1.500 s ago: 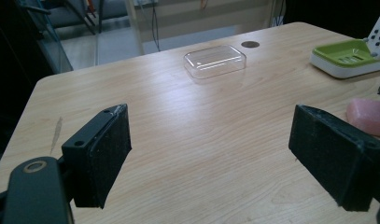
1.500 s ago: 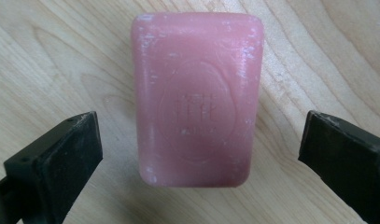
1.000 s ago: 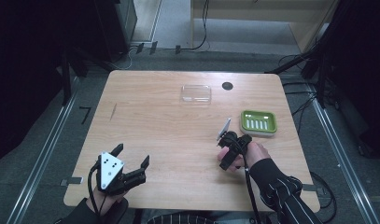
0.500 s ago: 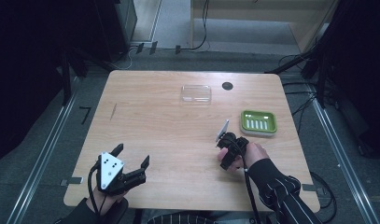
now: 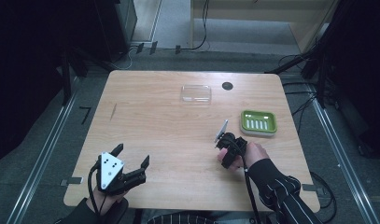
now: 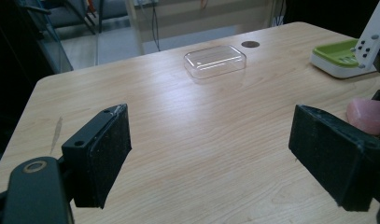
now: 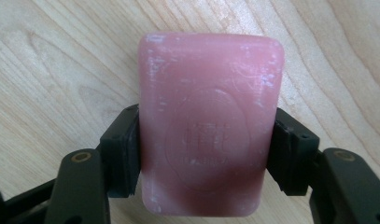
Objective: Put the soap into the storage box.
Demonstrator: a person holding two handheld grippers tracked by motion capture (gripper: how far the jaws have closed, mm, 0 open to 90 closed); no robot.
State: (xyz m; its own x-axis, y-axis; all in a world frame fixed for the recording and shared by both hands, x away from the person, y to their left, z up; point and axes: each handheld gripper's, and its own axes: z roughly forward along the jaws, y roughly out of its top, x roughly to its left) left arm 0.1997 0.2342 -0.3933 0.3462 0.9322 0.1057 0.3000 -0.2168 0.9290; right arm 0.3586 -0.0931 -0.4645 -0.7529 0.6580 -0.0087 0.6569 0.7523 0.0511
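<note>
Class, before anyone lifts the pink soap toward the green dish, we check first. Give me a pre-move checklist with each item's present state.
1. Right gripper shut on the pink soap, jaws just closed on both long sides: ok.
2. Soap sits square between the pads: ok.
3. Green soap dish free to receive it: ok.
4. Left gripper open, holding nothing: ok.
5. Clear lid well away from the dish: ok.
6. Grip firm enough for lifting: cannot tell.

Table (image 5: 178, 126) evenly lit, surroundings dark; soft glare on wood, slight blur throughout.
</note>
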